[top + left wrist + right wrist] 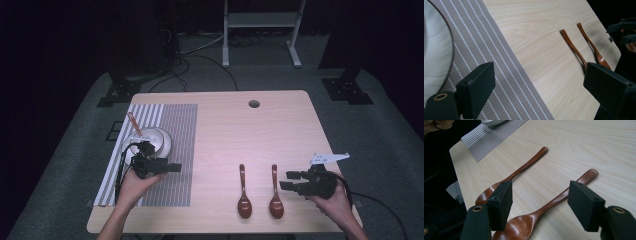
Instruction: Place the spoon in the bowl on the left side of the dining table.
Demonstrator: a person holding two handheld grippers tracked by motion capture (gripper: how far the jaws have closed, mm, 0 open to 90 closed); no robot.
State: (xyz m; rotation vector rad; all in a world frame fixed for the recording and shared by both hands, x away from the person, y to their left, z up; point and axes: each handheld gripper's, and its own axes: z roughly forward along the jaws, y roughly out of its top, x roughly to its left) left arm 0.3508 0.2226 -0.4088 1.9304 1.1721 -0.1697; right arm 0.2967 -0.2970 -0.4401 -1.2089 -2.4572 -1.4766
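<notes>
Two brown wooden spoons lie side by side near the table's front edge, the left spoon [243, 192] [514, 173] and the right spoon [275, 192] [549, 205]. My right gripper [290, 180] [540, 206] is open just right of them, its jaws on either side of the right spoon's handle without touching it. My left gripper [175, 167] [541, 90] is open over the striped placemat [172, 135] [486, 55], beside a white bowl [155, 140] [435, 52] that holds a third spoon [134, 124].
The light wooden table [250, 130] has a round cable hole [254, 104] near its far edge. Beyond the table stand a white desk frame [260, 30] and dark stands on grey carpet.
</notes>
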